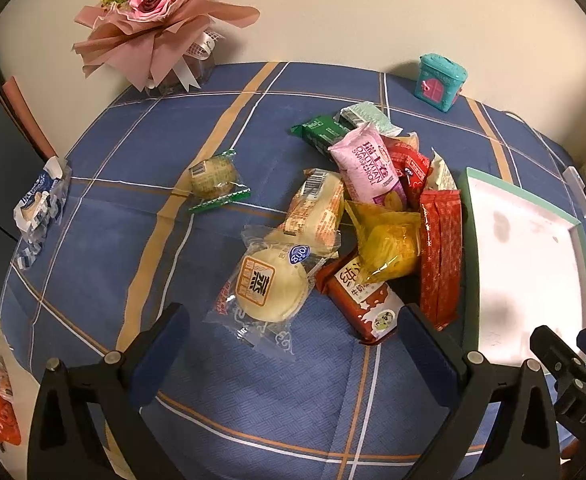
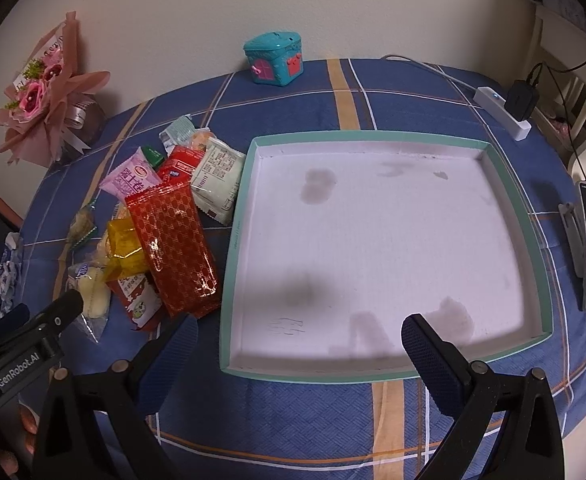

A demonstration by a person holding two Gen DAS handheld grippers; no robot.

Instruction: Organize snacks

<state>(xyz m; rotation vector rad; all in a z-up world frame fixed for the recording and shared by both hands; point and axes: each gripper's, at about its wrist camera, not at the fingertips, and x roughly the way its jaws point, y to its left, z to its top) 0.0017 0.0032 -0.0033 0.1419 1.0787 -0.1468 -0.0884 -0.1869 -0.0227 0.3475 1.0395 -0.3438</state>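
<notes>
Item: round white bun packet, lower centre of my left-wrist frame, dead ahead of my left gripper, jaws spread and empty, long axis slanting lower left; right gripper, likewise agape, overhangs the bare tray instead.

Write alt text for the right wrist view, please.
An open hand-held gripper hovers over the near edge of an empty white tray on a blue plaid tablecloth. A pile of wrapped snacks lies left of the tray.
</notes>
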